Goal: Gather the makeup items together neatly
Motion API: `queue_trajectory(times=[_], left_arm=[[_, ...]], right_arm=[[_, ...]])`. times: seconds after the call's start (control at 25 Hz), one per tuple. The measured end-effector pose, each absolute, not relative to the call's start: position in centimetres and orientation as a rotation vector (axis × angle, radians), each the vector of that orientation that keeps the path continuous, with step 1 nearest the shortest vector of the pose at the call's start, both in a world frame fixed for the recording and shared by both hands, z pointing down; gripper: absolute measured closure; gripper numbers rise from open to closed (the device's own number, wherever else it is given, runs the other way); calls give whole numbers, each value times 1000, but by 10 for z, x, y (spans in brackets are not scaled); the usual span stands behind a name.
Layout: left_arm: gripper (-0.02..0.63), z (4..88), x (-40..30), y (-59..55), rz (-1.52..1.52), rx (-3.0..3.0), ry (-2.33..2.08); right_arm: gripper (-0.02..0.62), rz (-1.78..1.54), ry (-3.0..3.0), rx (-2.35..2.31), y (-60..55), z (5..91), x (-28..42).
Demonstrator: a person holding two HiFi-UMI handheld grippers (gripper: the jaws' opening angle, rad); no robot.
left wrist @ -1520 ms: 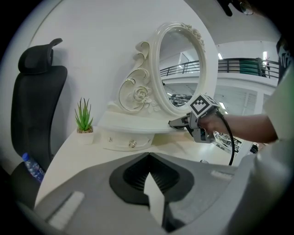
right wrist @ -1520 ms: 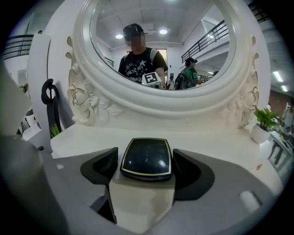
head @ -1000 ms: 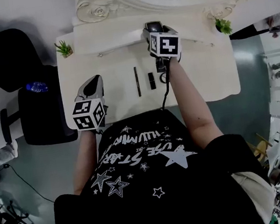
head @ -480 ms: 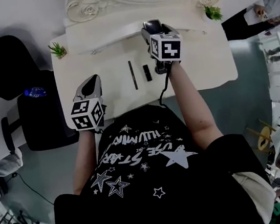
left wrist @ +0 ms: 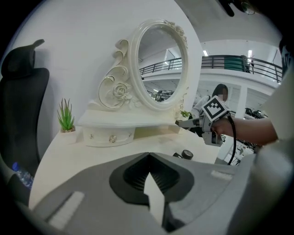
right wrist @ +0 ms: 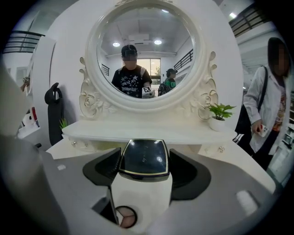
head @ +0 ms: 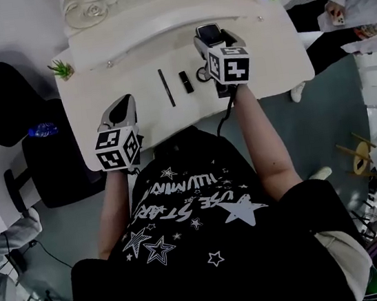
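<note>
Left gripper (head: 121,108) hangs over the front-left edge of the counter (head: 266,59), fingers pressed together, nothing in them. Mid-counter lie a slim dark pencil (head: 166,87), then a lipstick tube (head: 185,81) just beside it, then a small round pot (head: 202,75): near each other but a loose row. Right gripper (head: 211,37) is held above the counter just right of the pot, fingers spread fairly wide and clamped on a black gold-rimmed compact (right wrist: 144,158). Step looks like carry-and-place: the compact is being brought to the group. The next move likely calls for lowering it flat beside the pot, squared to the row, then letting go. Versus a second ago, the right gripper has slid nearer the row, the pot shows clear of it, and the pencil and lipstick are unmoved.
</note>
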State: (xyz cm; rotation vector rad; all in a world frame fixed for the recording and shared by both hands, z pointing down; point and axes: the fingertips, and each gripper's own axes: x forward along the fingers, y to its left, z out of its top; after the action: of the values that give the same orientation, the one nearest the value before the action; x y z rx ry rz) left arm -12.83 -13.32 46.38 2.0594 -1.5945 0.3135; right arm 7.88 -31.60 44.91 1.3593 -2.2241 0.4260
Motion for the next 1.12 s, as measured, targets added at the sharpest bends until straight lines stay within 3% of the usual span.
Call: queue_trajectory(times=[0.52, 1.12], left_arm=[[606, 478, -107, -137, 365, 2064, -1551], [606, 487, -96, -142, 393, 2057, -1511]], right_arm=[[238, 443, -2130, 1335, -290, 505, 139], [238, 459, -2080, 1243, -279, 548, 157]])
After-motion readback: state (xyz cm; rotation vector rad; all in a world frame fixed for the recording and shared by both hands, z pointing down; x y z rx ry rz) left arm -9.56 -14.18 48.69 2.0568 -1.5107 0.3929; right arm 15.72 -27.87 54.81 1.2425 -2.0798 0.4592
